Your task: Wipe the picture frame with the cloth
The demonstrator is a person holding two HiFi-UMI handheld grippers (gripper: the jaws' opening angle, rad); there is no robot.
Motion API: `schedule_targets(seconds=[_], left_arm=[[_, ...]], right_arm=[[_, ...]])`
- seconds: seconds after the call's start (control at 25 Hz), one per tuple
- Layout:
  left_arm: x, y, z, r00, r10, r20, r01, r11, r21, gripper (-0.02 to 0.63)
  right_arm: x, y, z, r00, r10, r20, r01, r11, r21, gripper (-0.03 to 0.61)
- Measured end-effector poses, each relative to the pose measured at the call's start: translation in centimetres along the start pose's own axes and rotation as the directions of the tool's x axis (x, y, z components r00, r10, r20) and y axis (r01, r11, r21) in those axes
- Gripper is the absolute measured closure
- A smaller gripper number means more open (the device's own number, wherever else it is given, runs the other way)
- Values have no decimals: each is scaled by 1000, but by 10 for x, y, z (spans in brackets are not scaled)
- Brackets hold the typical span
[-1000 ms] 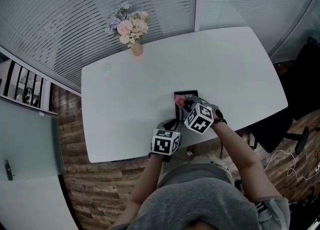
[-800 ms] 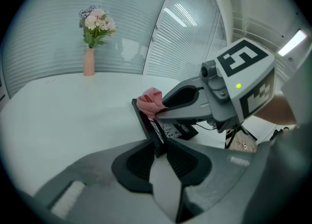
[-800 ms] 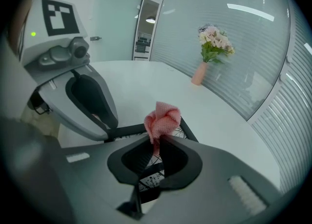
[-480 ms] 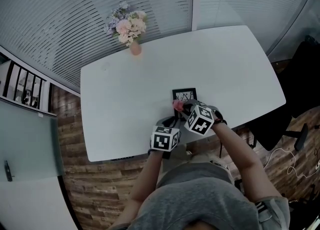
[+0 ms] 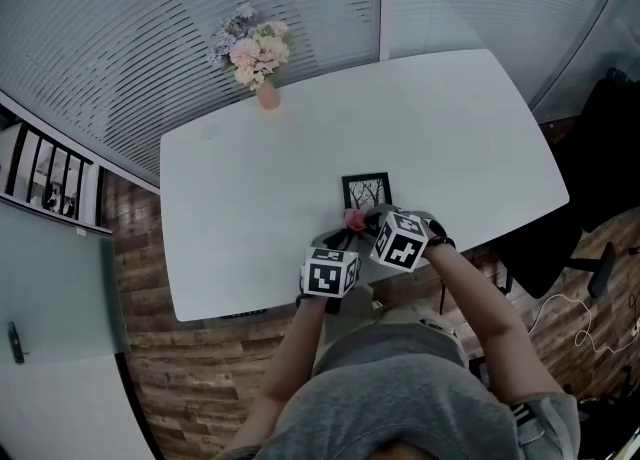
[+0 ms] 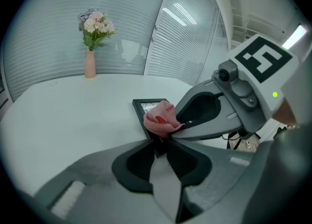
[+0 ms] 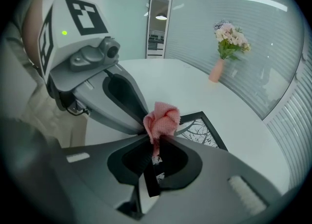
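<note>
A small black picture frame (image 5: 366, 191) lies on the white table (image 5: 240, 198) near its front edge, with a tree print under its glass. My left gripper (image 6: 160, 146) is shut on the frame's (image 6: 146, 105) near corner. My right gripper (image 7: 155, 142) is shut on a bunched pink cloth (image 7: 163, 120), which rests at the near edge of the frame (image 7: 202, 131). In the head view the cloth (image 5: 354, 218) sits just below the frame, between the two grippers' tips. The left gripper view shows the cloth (image 6: 160, 119) over the frame's near end.
A pink vase of flowers (image 5: 258, 60) stands at the table's far left edge. A black office chair (image 5: 590, 198) is off the table's right end. Slatted glass walls run behind the table. Wooden floor shows at the left.
My right gripper has drawn the cloth back toward the table's front edge, off the frame. The frame's glass, hidden before, now shows. The left gripper has barely moved.
</note>
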State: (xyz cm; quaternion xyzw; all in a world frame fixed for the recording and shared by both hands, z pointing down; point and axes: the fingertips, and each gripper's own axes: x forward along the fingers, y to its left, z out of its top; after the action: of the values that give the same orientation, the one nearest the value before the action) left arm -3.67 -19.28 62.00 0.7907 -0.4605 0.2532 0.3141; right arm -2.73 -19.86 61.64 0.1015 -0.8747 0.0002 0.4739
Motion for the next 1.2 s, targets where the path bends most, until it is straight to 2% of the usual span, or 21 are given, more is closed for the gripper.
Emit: schedule_targets(seconds=[0.44,0.64,0.92,1.2], left_arm=[[0,2,0,1000,16,-6,-16,1000,-1,531],[0,0,1,1000,14,-8,-14,1000,1,531],[-1,0,0,1000,12,-10,-12,1000,-2,531],[-1,0,0,1000,5,-17,-5,1000,-8,531]], right_arm=[[-1,2,1,1000,-4,16,4,1000,-6,538],[-12,-4,2,998,-23,60,22,999,31,537],[-28,-31,2,991,-102,90,98,994,51,537],[-35,-73,-4,978,-198,62,194,979,67,537]])
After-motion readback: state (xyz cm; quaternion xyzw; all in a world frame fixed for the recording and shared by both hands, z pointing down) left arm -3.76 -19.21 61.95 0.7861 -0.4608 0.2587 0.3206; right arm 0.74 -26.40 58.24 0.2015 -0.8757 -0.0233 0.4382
